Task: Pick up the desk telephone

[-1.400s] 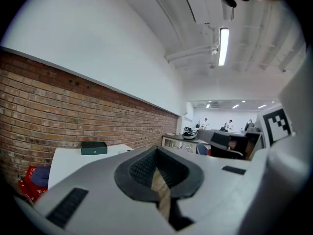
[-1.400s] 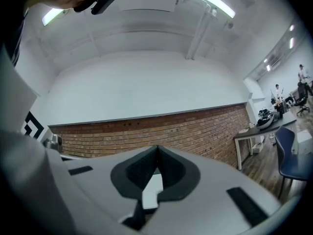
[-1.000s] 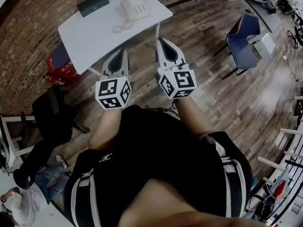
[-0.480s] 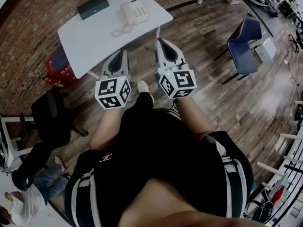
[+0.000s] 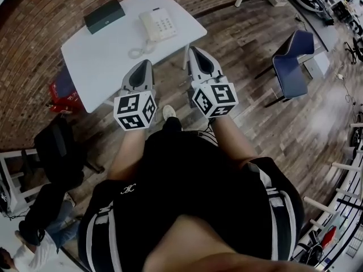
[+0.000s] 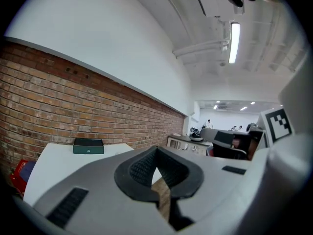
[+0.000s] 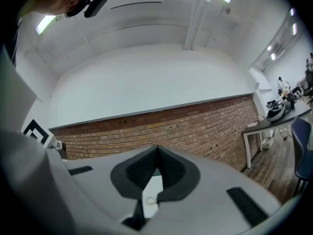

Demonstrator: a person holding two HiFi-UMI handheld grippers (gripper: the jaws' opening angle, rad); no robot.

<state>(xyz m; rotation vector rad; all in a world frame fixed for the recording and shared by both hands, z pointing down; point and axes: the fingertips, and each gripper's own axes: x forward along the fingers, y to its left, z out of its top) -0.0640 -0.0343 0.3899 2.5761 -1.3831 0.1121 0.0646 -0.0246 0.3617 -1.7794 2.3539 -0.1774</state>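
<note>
The white desk telephone [image 5: 157,24] sits on the far part of a white table [image 5: 96,61], its coiled cord [image 5: 135,51] lying towards me. Both grippers are held side by side in front of my body, short of the phone and apart from it. My left gripper [image 5: 142,66] hangs over the table's near edge, and in the left gripper view its jaws [image 6: 156,149] are shut and empty. My right gripper [image 5: 193,50] is over the floor at the table's right corner; its jaws [image 7: 157,148] are also shut with nothing in them. Neither gripper view shows the phone.
A dark green box [image 5: 104,15] [image 6: 88,146] lies at the table's back left. Behind the table runs a brick wall [image 6: 58,111]. A blue chair [image 5: 290,55] stands to the right, and a black chair [image 5: 57,146] and a red object [image 5: 59,86] to the left. A seated person [image 5: 34,231] is at lower left.
The table and phone have drawn closer and slid left in the head view as both grippers moved forward together. A shoe has stepped into view. Both grippers stay shut.
</note>
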